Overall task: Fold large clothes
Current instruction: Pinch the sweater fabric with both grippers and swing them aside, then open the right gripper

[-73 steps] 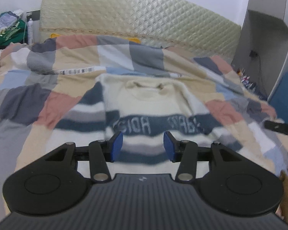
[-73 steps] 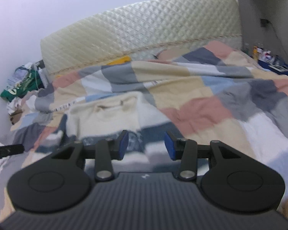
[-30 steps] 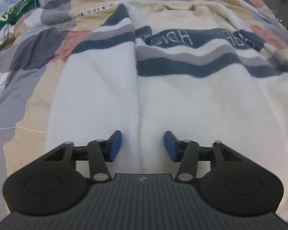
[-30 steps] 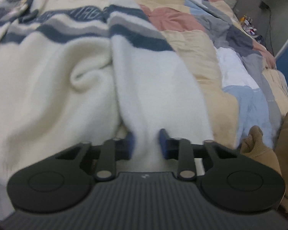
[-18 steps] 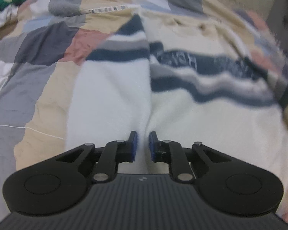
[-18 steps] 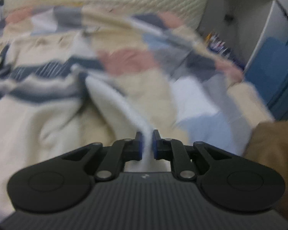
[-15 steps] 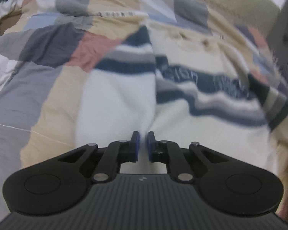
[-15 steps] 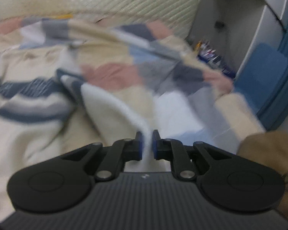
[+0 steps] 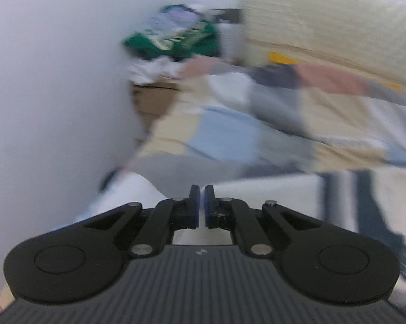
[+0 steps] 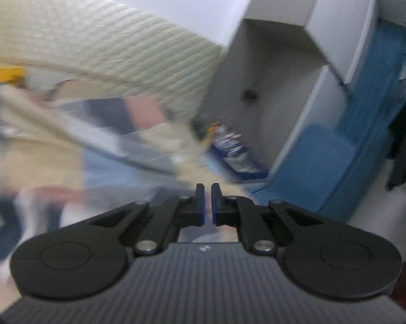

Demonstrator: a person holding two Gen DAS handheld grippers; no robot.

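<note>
The cream sweater with navy and grey stripes is lifted off the patchwork quilt. My left gripper is shut on its white hem, which hangs below the fingers. My right gripper is shut on the other end of the hem; the cloth shows only as a blur at the lower left of the right wrist view. Both views are smeared by motion.
A white wall is close on the left. A pile of green and white clothes lies by the quilted headboard. To the right stand a grey cabinet and a blue panel.
Both grippers shut on the sweater's bottom hem, then lifted it and swung apart: the left now faces the wall, the right faces the cabinet.
</note>
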